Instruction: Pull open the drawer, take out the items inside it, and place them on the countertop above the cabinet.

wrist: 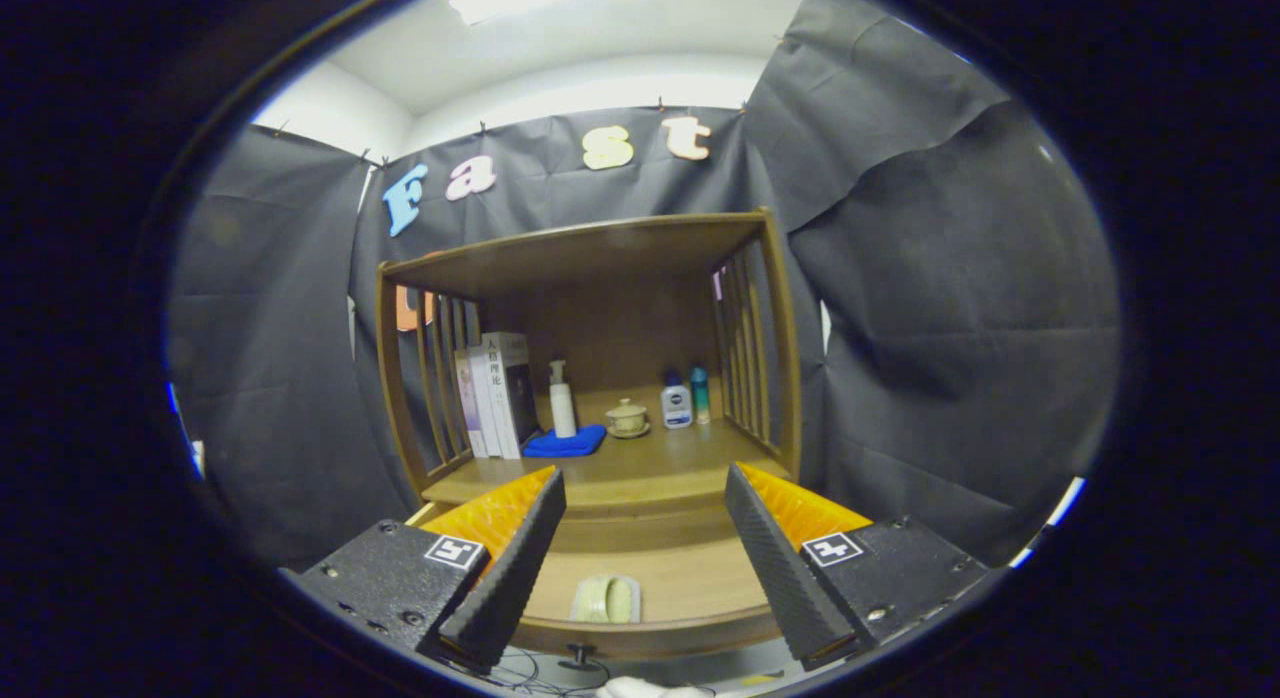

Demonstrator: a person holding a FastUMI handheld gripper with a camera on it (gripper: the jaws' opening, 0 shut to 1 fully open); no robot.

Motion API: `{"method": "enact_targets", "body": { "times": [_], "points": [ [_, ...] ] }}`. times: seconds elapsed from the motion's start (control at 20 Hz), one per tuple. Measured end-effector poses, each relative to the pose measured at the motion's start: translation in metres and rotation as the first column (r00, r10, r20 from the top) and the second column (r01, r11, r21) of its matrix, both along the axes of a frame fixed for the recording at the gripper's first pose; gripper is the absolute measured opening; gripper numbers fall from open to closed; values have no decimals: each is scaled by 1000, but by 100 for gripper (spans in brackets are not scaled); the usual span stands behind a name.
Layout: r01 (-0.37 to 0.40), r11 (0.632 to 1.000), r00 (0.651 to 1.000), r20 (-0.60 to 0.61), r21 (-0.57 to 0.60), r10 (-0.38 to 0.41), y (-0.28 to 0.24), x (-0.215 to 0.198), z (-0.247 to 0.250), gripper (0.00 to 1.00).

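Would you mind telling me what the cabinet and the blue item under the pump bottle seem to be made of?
The cabinet looks like brown wood with a smooth, low-sheen finish; faint grain shows. The blue item looks like soft folded cloth, matte with rounded edges. The gripper hangs open above the pulled-out drawer.

the gripper (pixel 645 498) pointed forward and tilted slightly downward, its two fingers (pixel 505 568) spread wide apart with a broad gap between them. nothing sat between the tips and neither finger touched anything. both fingers angled inward toward their tips, and each of the two finger bases carried a square marker on top.
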State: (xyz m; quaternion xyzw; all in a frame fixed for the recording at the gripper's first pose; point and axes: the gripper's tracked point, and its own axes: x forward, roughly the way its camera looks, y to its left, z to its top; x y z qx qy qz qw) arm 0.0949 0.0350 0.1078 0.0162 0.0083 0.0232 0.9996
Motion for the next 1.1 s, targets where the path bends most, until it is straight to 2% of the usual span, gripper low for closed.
{"method": "enact_targets", "body": {
  "times": [0.2, 0.4, 0.65, 0.85, 0.95, 1.1],
  "points": [
    [-66, 997, 987, -151, -28, 61, 36, 54, -17, 100],
    [-99, 993, 931, -357, -59, 72, 58, 98, -63, 100],
    [-103, 984, 821, -571, -143, 3, 61, 126, -122, 100],
    [-128, 967, 709, -702, -219, -65, 55, 122, -163, 99],
    [-129, 970, 648, -758, -205, -73, 56, 118, -184, 99],
    [-108, 975, 561, -821, -194, -101, 46, 110, -201, 87]
  ]
}}
